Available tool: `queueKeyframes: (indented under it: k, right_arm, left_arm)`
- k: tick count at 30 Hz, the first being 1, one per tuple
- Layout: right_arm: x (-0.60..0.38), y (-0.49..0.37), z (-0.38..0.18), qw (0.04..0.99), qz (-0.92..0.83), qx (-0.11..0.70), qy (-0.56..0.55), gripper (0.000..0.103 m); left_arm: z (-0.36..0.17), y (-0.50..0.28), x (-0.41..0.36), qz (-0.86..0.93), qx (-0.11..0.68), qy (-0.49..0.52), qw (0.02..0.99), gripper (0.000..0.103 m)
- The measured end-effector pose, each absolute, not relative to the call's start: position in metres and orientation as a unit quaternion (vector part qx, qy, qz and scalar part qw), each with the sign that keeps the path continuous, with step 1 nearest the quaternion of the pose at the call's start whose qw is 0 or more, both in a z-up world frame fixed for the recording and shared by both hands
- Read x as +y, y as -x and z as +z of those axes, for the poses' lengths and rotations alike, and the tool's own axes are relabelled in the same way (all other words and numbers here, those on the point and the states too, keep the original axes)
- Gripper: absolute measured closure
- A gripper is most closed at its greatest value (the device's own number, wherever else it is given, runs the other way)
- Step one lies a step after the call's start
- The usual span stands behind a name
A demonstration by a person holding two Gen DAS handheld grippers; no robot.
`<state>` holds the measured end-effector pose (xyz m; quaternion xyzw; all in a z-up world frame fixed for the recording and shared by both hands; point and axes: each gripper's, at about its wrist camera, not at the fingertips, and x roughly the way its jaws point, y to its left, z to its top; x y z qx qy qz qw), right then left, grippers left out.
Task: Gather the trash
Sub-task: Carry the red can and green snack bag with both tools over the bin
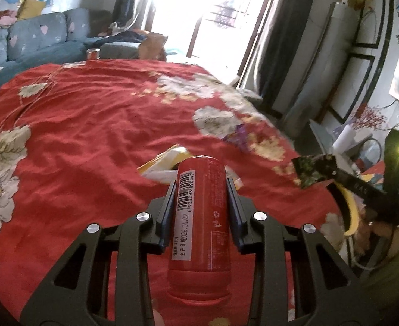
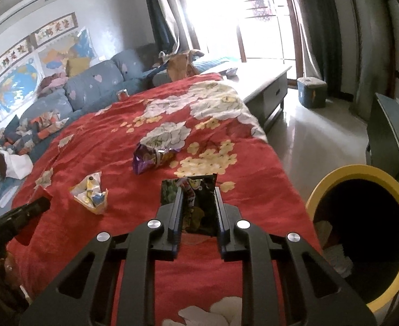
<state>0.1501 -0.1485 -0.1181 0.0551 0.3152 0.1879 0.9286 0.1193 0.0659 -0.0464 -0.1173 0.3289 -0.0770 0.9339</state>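
Only the right wrist view showed the yellow-rimmed bin [image 2: 362, 233] and purple wrapper [image 2: 152, 156] on the red bedspread [image 2: 90, 141]. A red can [image 1: 199, 217], barcode uppermost, was clamped in the left claw [image 1: 201, 182]; a dark wrapper [image 2: 196, 203] was pinched in the right claw [image 2: 198, 193].

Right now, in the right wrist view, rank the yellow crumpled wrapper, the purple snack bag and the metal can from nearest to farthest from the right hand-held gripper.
1. yellow crumpled wrapper, just left of the right hand-held gripper on the red cloth.
2. purple snack bag, ahead, mid-cloth.
3. metal can, at the far edge by the sofa.
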Motion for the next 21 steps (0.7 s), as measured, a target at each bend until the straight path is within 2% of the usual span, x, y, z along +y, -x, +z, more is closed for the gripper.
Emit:
queueKeyframes:
  k: [21]
  right_arm:
    - [-0.226, -0.147, -0.104, 0.945, 0.116, 0.290, -0.098, 0.086]
  left_arm:
    - [-0.021, -0.140, -0.013, -0.157, 0.315, 0.091, 0.932, 0.076]
